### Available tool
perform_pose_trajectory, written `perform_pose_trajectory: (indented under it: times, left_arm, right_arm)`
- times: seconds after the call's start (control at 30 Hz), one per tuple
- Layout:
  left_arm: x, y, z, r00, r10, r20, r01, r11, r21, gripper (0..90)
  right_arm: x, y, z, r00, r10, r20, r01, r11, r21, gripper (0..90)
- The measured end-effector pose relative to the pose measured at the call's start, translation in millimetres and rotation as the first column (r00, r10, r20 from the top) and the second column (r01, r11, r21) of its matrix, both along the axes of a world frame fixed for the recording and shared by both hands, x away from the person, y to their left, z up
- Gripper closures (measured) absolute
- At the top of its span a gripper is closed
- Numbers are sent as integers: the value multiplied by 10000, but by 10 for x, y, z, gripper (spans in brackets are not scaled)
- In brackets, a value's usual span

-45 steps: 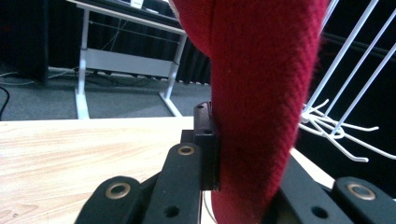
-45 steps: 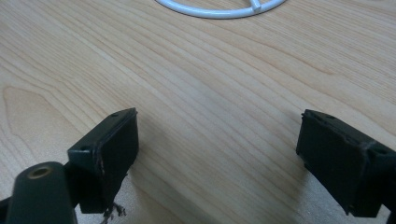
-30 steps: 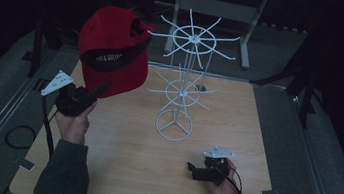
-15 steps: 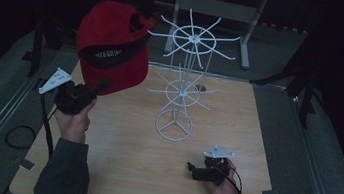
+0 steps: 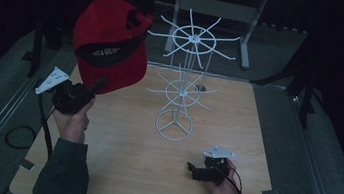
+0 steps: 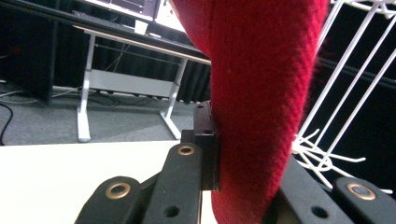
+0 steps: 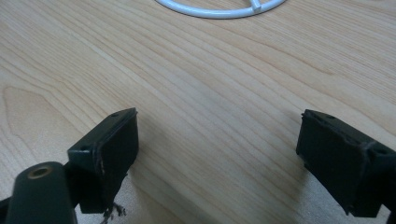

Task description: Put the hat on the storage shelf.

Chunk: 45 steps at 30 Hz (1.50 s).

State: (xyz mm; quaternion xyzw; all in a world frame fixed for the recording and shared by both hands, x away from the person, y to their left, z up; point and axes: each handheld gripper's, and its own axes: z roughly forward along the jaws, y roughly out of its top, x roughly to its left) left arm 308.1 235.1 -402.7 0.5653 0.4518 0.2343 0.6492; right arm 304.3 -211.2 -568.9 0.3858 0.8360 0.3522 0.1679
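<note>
From above we see our left gripper (image 5: 102, 84) lifted over the left part of the wooden table (image 5: 115, 170), pinching the lower edge of a red cap (image 5: 111, 43) and holding it up in the air. The cap hangs just left of the white wire rack (image 5: 183, 91), level with its upper ring of spokes; whether cloth and wire touch we cannot tell from here. The left gripper view adds what the high view lacks: the red knit-textured cloth (image 6: 261, 93) is clamped between the two black jaws, which press on it from both sides, and the rack's white wires (image 6: 327, 140) stand just beyond on the right.

Our right gripper (image 5: 191, 170) rests low near the table's front edge, well apart from the cap. From above its jaws are too small to read. The right gripper view settles it: they stand wide apart over bare wood grain with nothing between them, and the rack's round base ring (image 7: 219, 10) lies ahead.
</note>
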Motion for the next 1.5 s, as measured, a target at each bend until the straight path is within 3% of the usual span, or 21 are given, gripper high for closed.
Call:
perform_pose_trajectory:
  times: [0.57,1.03,1.5]
  left_arm:
    - [-41,0,41,9991,-390,171,399,9976,-561,858]
    - [-57,1,64,9951,-926,335,956,9898,-1059,858]
    - [-129,-22,91,9912,-1155,644,1207,9890,-850,857]
  right_arm:
    - [0,0,0,10000,-1,-2,1,10000,2,128]
    - [0,0,0,10000,-2,-4,2,10000,6,128]
    - [0,0,0,10000,-1,-2,1,10000,3,128]
